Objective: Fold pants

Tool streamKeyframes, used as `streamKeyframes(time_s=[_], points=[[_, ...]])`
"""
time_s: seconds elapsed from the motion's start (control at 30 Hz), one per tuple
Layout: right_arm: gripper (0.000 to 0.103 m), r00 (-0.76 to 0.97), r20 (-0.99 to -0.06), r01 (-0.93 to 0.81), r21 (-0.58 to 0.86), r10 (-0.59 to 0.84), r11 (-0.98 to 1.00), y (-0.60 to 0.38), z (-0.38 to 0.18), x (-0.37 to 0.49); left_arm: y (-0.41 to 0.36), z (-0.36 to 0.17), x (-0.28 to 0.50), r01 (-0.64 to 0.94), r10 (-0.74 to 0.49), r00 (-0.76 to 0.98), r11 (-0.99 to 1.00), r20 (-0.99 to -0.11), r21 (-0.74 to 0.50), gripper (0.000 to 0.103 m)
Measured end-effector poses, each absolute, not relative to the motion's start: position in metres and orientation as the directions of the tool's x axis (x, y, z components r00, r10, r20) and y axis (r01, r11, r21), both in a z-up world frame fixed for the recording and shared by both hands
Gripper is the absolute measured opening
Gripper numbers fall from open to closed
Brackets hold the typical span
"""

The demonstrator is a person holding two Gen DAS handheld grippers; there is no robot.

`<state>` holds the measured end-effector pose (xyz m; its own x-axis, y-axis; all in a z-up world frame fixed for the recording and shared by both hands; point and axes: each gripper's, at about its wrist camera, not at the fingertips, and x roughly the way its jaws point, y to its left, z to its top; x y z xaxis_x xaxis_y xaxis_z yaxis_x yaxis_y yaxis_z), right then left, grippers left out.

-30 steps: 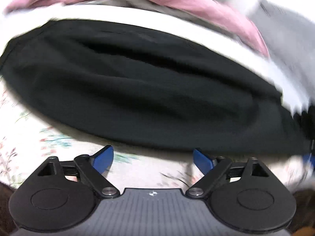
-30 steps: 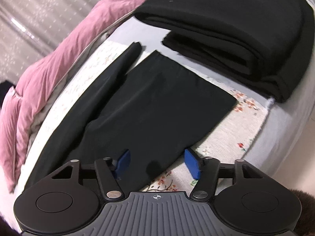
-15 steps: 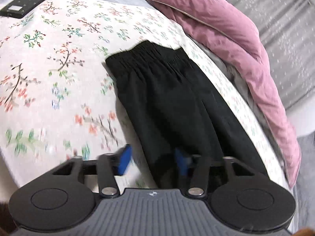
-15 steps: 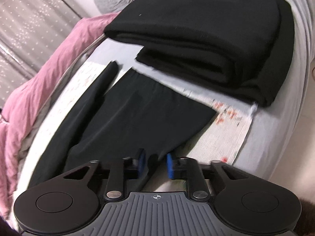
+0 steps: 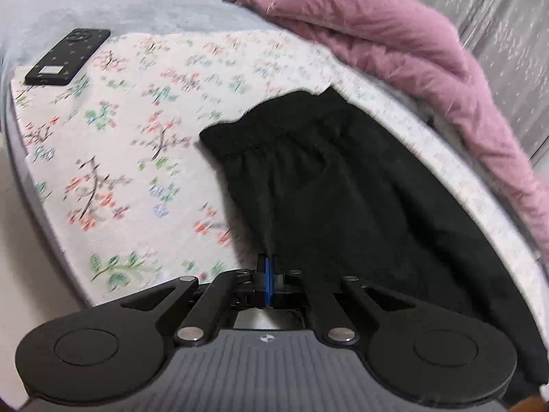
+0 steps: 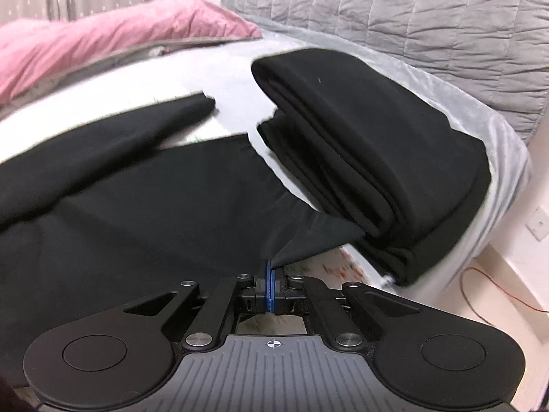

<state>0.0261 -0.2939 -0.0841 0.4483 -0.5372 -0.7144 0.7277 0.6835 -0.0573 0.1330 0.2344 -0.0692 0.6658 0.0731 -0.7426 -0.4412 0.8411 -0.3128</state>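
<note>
So this is basically the very start of the fold. Right at the left hand-held gripper (image 5: 268,267), the jaws have just been closing and now sit pinched on the near side edge of the pants (image 5: 343,199), partway down from the waist. The fabric is black on black there, so I can't swear how much cloth is actually in the bite. Same story on the other side: the right hand-held gripper (image 6: 271,269) has its blue pads pressed together on the corner of the leg hem, and that corner is already tented up off the bed (image 6: 130,79) (a good sign it's a real grip, not a miss).

Ahead of the left one, the pants stretch away to the gathered waistband (image 5: 274,120), lying flat on the floral sheet (image 5: 120,158). Ahead of the right one, the two legs (image 6: 137,189) are spread apart in a V, so they haven't been laid leg over leg.

Further out there's a folded black pile (image 6: 370,158) just past the right hem, a remote (image 5: 67,56) far off to the left, and the pink duvet (image 5: 411,55) at the back.

So: both grabs look done, every fold is left.
</note>
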Motion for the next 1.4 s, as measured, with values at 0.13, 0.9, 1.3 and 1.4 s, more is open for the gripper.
streamKeyframes(time_s=[0.13, 0.9, 1.3, 1.4], points=[[0.0, 0.408, -0.75, 0.719, -0.087, -0.521, 0.689, -0.294, -0.096, 0.022, 0.229, -0.07, 0.132, -0.418, 0.098, 0.622, 0.88, -0.777, -0.224, 0.013], [0.073, 0.648, -0.651, 0.61, 0.135, -0.394, 0.781, -0.307, -0.013, 0.132, 0.046, 0.0, 0.199, 0.112, -0.115, 0.759, 0.993, -0.641, -0.046, 0.103], [0.073, 0.669, -0.687, 0.611, 0.292, -0.283, 0.735, -0.356, -0.045, 0.201, -0.128, -0.028, 0.267, 0.476, -0.375, 0.666, 0.879, -0.644, -0.019, 0.103], [0.073, 0.663, -0.693, 0.596, 0.26, -0.283, 0.76, -0.364, -0.045, 0.205, -0.181, -0.046, 0.275, 0.571, -0.438, 0.618, 0.821, -0.653, -0.01, 0.103]])
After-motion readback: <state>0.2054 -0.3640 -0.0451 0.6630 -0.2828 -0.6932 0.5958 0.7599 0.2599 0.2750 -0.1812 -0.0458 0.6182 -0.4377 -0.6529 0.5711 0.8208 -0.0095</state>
